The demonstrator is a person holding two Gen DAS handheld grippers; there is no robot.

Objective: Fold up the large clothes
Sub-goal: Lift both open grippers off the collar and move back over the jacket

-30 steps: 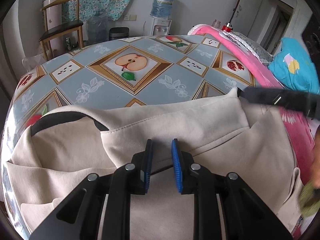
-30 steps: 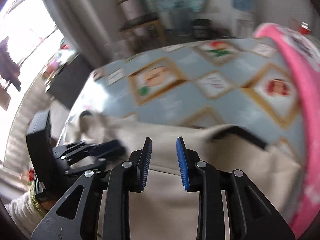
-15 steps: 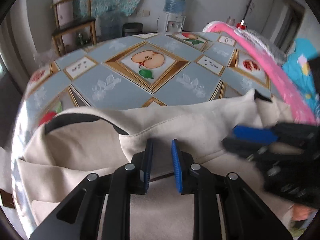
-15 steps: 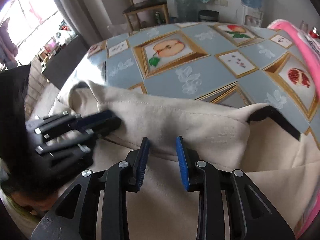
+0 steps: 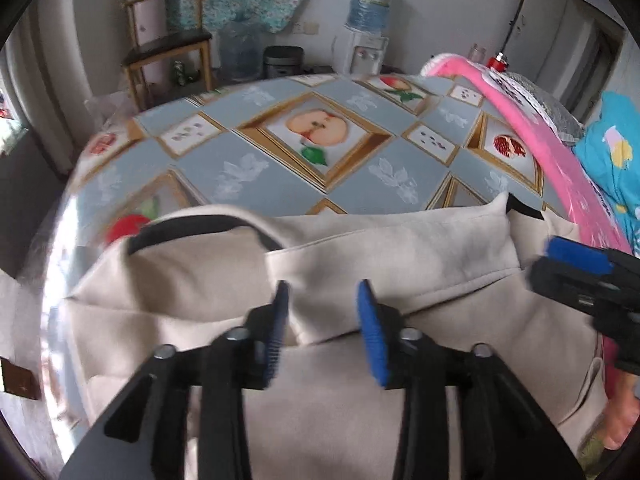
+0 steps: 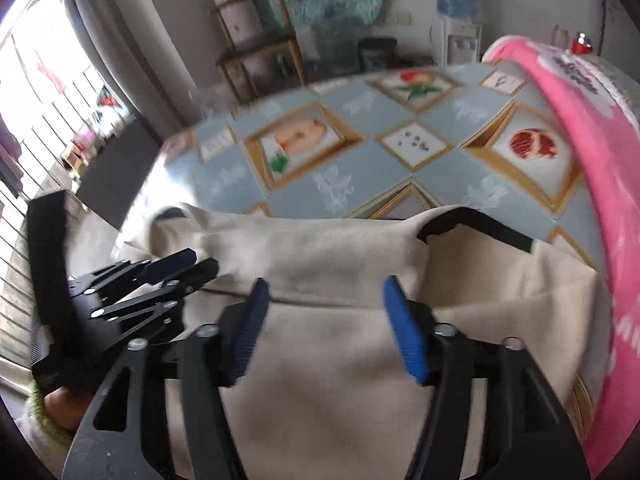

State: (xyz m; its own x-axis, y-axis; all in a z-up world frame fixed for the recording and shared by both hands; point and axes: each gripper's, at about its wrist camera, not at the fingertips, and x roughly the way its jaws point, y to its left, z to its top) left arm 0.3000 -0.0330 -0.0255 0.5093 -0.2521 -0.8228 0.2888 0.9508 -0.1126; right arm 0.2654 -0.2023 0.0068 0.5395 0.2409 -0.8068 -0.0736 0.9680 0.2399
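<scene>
A large beige garment [image 5: 384, 248] with black trim lay spread on the near part of the tabletop [image 5: 256, 168], which was covered by a blue-grey cloth printed with fruit panels. In the left wrist view the left tool [image 5: 322, 312] hung just above the garment with its blue pads spread apart, nothing between them. Directly ahead of those pads ran a folded flap of the garment, its hemmed edge crossing from left to right under the tips. A black-edged opening [image 5: 200, 228] curved at the garment's far left, and a small black corner showed at the far right end of the flap.

The right tool [image 5: 576, 268] entered the same view from the right edge, low over the right side of the garment, beside the pink item [image 5: 532, 136] that rose along the right side of the tabletop. Whether it touched the fabric could not be told.

In the right wrist view the right tool [image 6: 324, 312] was likewise spread wide over the garment [image 6: 344, 248], its pads empty, with the flap's hem lying just ahead of and between the tips. The left tool [image 6: 176, 268] appeared at the left, its fingers pointing inward over the garment's left portion. The black trim [image 6: 480, 228] framed the far right corner of the cloth, close to the pink item [image 6: 600, 168]. The frames were blurred by motion.
</scene>
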